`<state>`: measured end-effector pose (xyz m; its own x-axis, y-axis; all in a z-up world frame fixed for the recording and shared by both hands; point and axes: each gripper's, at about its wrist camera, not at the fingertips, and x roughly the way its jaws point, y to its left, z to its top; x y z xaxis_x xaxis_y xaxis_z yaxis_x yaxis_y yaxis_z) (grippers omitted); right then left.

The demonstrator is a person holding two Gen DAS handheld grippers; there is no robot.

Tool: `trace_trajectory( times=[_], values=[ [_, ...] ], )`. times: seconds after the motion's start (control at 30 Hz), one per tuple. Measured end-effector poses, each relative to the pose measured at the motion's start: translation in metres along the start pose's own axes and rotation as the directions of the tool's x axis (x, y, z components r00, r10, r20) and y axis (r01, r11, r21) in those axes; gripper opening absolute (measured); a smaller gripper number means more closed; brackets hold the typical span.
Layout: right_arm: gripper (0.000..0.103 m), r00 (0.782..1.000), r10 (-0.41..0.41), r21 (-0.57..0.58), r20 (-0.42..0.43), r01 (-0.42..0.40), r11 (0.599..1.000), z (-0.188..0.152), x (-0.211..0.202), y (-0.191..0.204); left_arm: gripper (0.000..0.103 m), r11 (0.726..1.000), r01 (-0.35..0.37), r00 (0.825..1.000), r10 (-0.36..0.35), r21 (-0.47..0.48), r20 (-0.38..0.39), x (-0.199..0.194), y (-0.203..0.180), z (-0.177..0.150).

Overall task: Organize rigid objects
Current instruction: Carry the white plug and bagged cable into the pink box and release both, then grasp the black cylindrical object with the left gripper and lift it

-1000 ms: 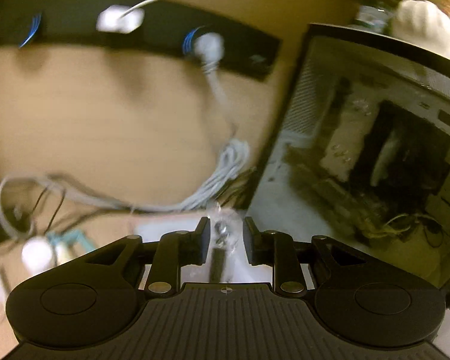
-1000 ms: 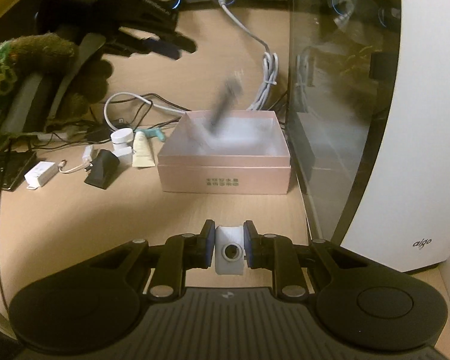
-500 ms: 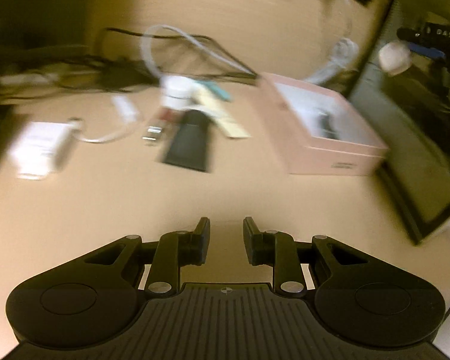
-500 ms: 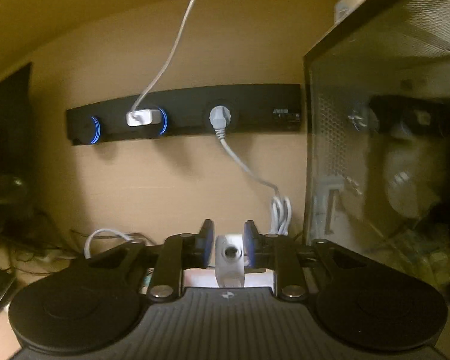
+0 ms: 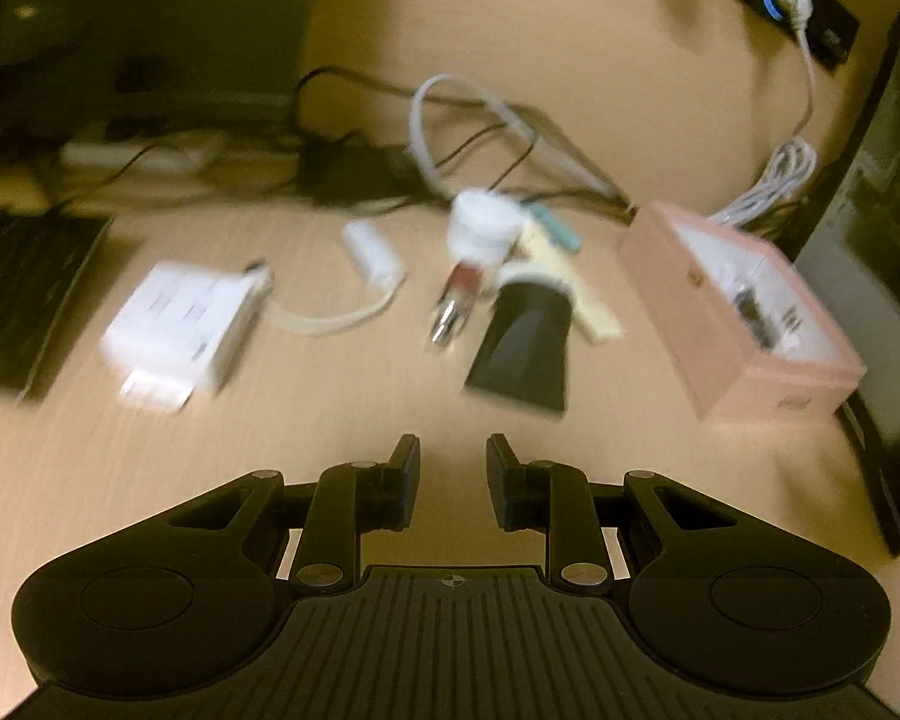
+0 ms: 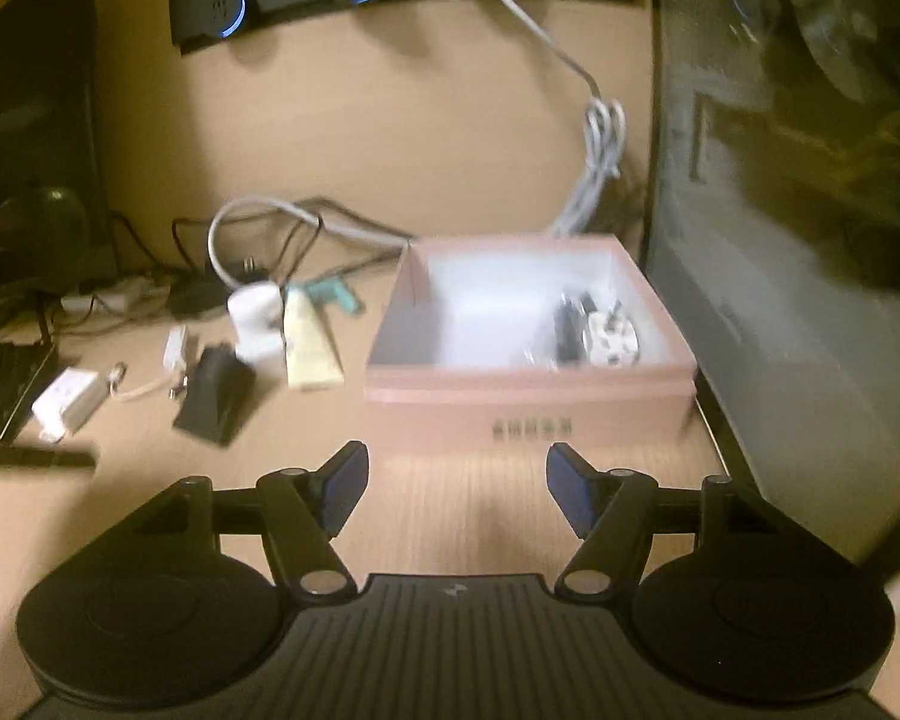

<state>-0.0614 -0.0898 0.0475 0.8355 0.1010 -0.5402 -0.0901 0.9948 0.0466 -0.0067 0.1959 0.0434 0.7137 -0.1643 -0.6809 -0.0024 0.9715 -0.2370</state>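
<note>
- White charger block (image 5: 180, 330) sits far left on the desk (image 5: 330, 420) by the keyboard (image 5: 24, 294), cable trailing; not yet sorted
- Small white stick (image 5: 369, 255), white round jar (image 5: 480, 228), black wedge-shaped piece (image 5: 525, 348) and cream tube (image 5: 561, 294) lie bunched mid-desk, prob. next to be picked
- Left gripper (image 5: 453, 474) hangs over bare desk short of that bunch, jaws a little apart, nothing btwn them; likely lining up on the wedge
- Pink box (image 6: 531, 402) stands right of the clutter, against the PC case (image 6: 810, 240); white plug (image 6: 612, 342) and a dark item lie in its right end
- Right gripper (image 6: 456, 489) sits just before the box front, jaws have just been opening, empty
</note>
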Motion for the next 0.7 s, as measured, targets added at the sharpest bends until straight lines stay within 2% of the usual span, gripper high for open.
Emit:
trace_trajectory(
  times=[0.17,0.3,0.33,0.4,0.7],
  values=[
    [0.066,0.997,-0.059,-0.056,-0.054,0.056,0.997,-0.019,-0.015,0.001,0.027,0.997,0.058,0.997,-0.06,0.048,0.049,0.032,-0.011,0.035],
    [0.066,0.993,-0.101,-0.11,-0.064,0.094,0.989,-0.031,-0.024,0.006,0.027,0.991,0.093,0.996,-0.093,0.097,-0.004,0.069,-0.025,0.051],
    [0.066,0.992,-0.105,-0.113,-0.068,0.097,0.989,-0.032,-0.025,0.007,0.038,0.989,0.089,0.996,-0.087,0.117,-0.021,0.079,-0.029,0.051],
    [0.066,0.99,-0.12,-0.112,-0.074,0.111,0.987,-0.036,-0.028,0.007,0.05,0.983,0.09,0.996,-0.087,0.158,-0.029,0.092,-0.036,0.05],
    [0.066,0.981,-0.157,-0.065,-0.114,0.151,0.986,-0.051,-0.035,-0.003,0.052,0.973,0.085,0.994,-0.067,0.215,-0.087,0.133,-0.061,0.051]
  ],
)
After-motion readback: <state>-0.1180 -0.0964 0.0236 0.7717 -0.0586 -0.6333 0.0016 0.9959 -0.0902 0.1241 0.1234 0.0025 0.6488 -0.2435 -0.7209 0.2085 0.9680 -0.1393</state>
